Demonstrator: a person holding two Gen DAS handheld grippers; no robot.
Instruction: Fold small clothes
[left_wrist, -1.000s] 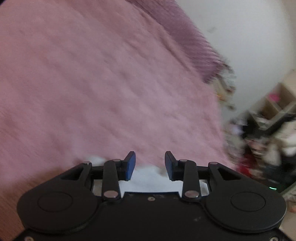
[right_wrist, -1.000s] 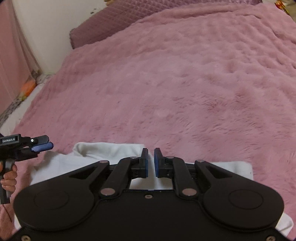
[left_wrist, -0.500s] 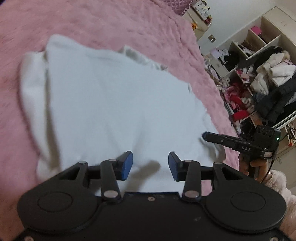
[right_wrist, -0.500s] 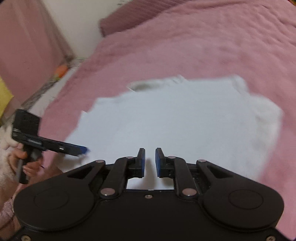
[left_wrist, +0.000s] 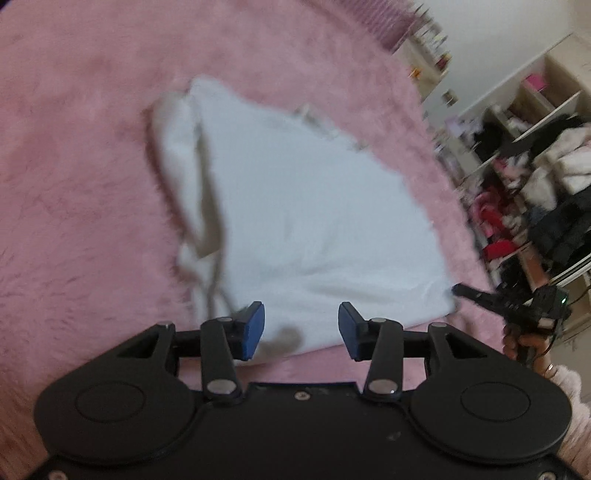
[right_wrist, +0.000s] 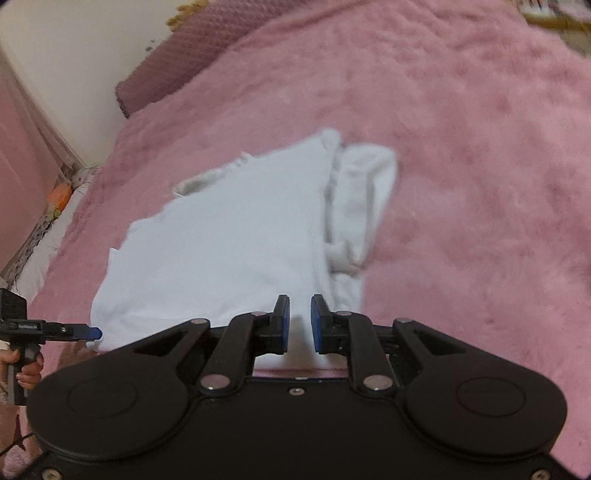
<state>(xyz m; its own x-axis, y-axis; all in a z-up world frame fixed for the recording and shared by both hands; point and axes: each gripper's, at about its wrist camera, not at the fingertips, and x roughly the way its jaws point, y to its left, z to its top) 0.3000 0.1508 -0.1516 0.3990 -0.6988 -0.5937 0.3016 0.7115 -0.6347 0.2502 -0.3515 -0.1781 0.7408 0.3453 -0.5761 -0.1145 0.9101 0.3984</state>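
A small white garment (left_wrist: 303, 218) lies flat on a fluffy pink blanket (left_wrist: 74, 206), with a bunched sleeve on one side (left_wrist: 181, 177). It also shows in the right wrist view (right_wrist: 229, 251), its bunched sleeve (right_wrist: 362, 206) to the right. My left gripper (left_wrist: 297, 326) is open and empty, above the garment's near edge. My right gripper (right_wrist: 299, 321) has its jaws a narrow gap apart and holds nothing, above the near edge. Each gripper shows in the other's view, the right gripper (left_wrist: 480, 297) at one near corner and the left gripper (right_wrist: 85, 332) at the other.
The pink blanket (right_wrist: 480, 147) covers a bed. A purple pillow or cover (right_wrist: 177, 74) lies at the head by a white wall. Open shelves cluttered with clothes (left_wrist: 535, 177) stand beyond the bed's edge. A pink curtain (right_wrist: 22, 166) hangs at the left.
Both grippers have pulled back from the garment, which now lies smaller and farther off. A second ago the views were low over the blanket with only the garment's edge in sight.
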